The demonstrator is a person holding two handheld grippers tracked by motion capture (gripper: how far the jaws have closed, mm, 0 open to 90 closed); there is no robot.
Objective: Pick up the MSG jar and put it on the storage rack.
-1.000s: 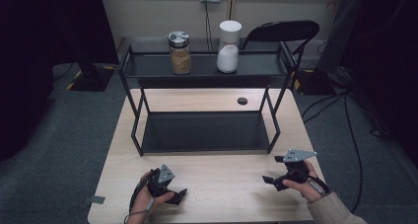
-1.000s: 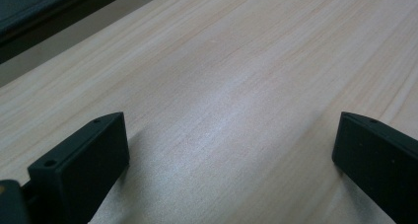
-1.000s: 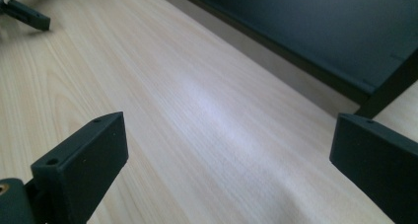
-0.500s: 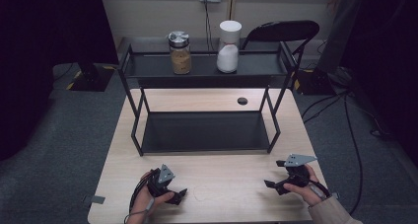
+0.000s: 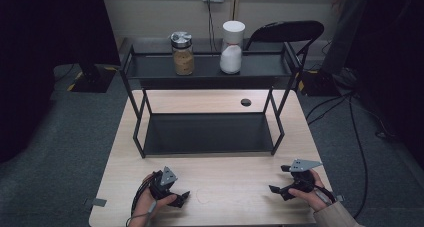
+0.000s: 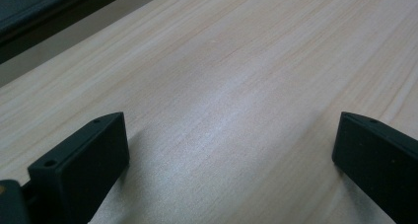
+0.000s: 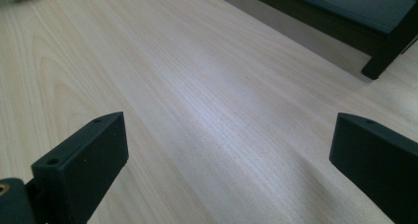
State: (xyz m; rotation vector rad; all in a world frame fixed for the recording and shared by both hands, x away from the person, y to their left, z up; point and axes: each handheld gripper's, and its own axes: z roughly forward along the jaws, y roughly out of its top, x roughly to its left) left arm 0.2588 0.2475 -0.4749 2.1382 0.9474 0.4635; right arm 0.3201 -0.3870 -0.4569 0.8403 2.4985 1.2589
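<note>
In the left gripper view the fingers (image 6: pixel 81 169) stand wide apart at the lower corners of the frame with bare tabletop (image 6: pixel 236 86) between them, gripping nothing; the right gripper view shows the same, its fingers (image 7: pixel 81 167) spread at the lower corners over pale wood, and a dark foot of the rack (image 7: pixel 377 66) at the upper right of the frame; in the high view the left gripper (image 5: pixel 175 196) lies low at the lower left of the frame, held in a hand (image 5: pixel 145 203) that comes in from the bottom edge, its tips turned toward the middle of the frame; the right gripper (image 5: pixel 282 189) sits at the lower right, held in a hand (image 5: pixel 307 194) with a sleeve (image 5: pixel 335 218) behind it, tips also turned inward; the two are well apart, with open wood between them; above them, in the middle of the frame, the black rack stands on the tabletop; on its top shelf, in the upper middle of the frame, stand a jar (image 5: pixel 182 53) of brown stuff and, to its right, a white canister (image 5: pixel 232 47), both upright and apart from each other; a dark round hole (image 5: pixel 245 102) shows in the tabletop under that shelf; a chair (image 5: pixel 285 33) stands behind the rack at the upper right.
</note>
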